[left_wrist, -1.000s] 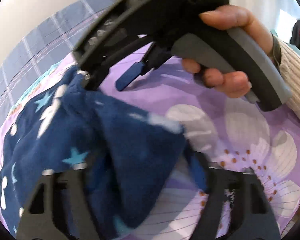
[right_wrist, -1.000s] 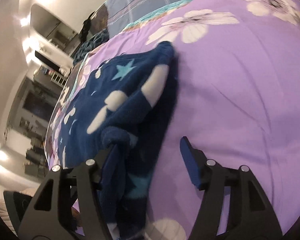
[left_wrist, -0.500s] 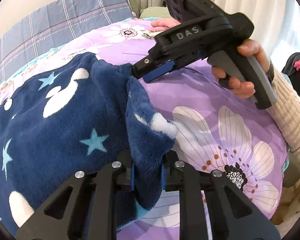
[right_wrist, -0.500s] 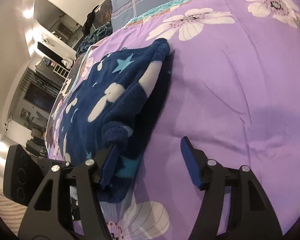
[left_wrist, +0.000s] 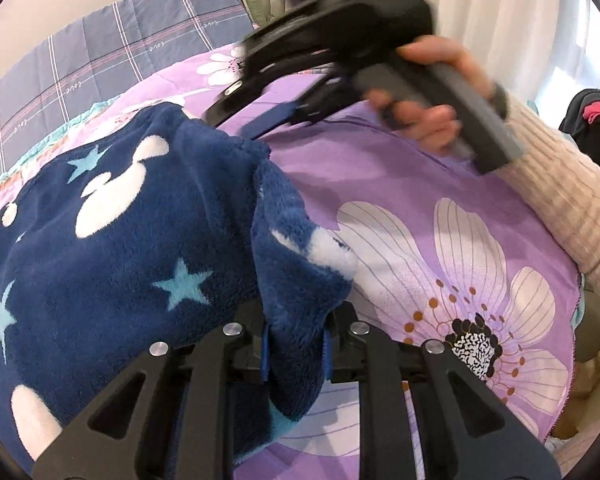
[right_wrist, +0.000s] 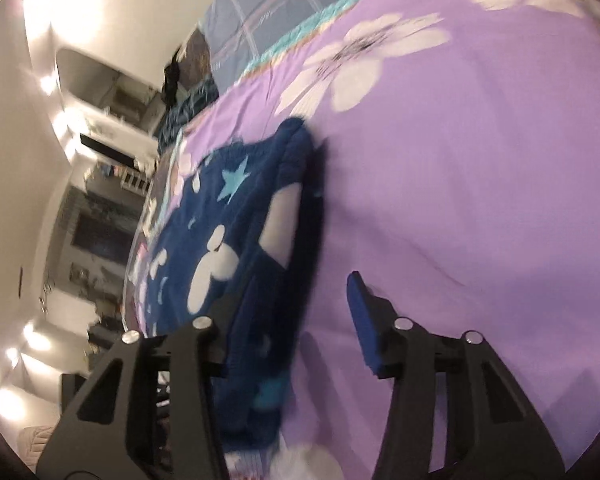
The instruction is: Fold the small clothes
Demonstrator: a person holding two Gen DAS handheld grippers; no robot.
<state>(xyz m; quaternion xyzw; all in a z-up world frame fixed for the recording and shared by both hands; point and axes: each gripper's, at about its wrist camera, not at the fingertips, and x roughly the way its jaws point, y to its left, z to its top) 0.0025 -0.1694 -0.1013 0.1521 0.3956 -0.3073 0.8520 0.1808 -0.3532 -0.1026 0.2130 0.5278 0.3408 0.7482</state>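
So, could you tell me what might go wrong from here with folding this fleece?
1. The left gripper pinches only a bunched corner of the navy fleece garment, so thick pile could slip out when pulled.
2. The right gripper has been closing, yet its right pad stands clear of the fabric; it may shut on too little.
3. Uneven holds could drag the garment across the purple bedspread and skew the fold.

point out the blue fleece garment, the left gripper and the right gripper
blue fleece garment (left_wrist: 112,248), left wrist view, on its starry top face
left gripper (left_wrist: 294,354), left wrist view, midway between its fingertips
right gripper (right_wrist: 296,320), right wrist view, midway between its fingertips
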